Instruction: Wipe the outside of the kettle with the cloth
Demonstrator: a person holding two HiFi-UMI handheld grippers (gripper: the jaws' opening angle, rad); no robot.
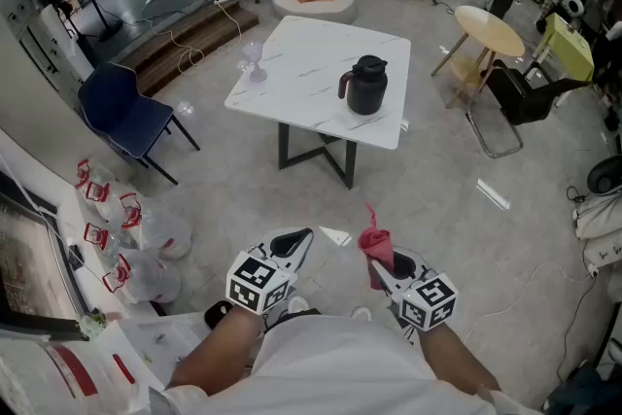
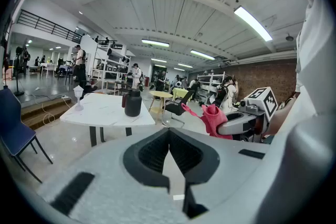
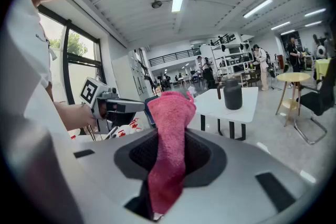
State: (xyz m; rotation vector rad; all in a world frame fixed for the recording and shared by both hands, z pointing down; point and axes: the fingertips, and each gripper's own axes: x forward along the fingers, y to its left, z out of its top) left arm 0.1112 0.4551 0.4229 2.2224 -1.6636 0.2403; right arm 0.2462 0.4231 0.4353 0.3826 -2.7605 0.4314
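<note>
**Right gripper** (image 3: 168,165): found clamped on the pink cloth (image 3: 169,136), pinched low along its length, with the upper end left free above the jaws and flopped over toward 12 o'clock. Cloth judged soft, light and limp. Expected to fold and drag rather than push, so best bunched into a pad against the jaws before any rubbing.

**Left gripper** (image 2: 170,150): found closed, jaws together with nothing between them. Carried at 9 o'clock of the right gripper, near it.

**Kettle** (image 1: 366,85): seen upright at 12 o'clock of both grippers, well apart from them across open floor. Placed on the white table (image 1: 292,63), toward its 4 o'clock edge. Dark body, lid on, handle at the 9 o'clock side in the head view. Judged rigid and smooth, likely slippery under a wiping stroke and apt to slide or turn if light. Contents not discernible. Handle judged the best hold for steadying with the left gripper while wiping the body.

**Also on the table**: small clear stemmed glass (image 1: 253,61), noted at the 10 o'clock corner, well apart from the kettle.
</note>
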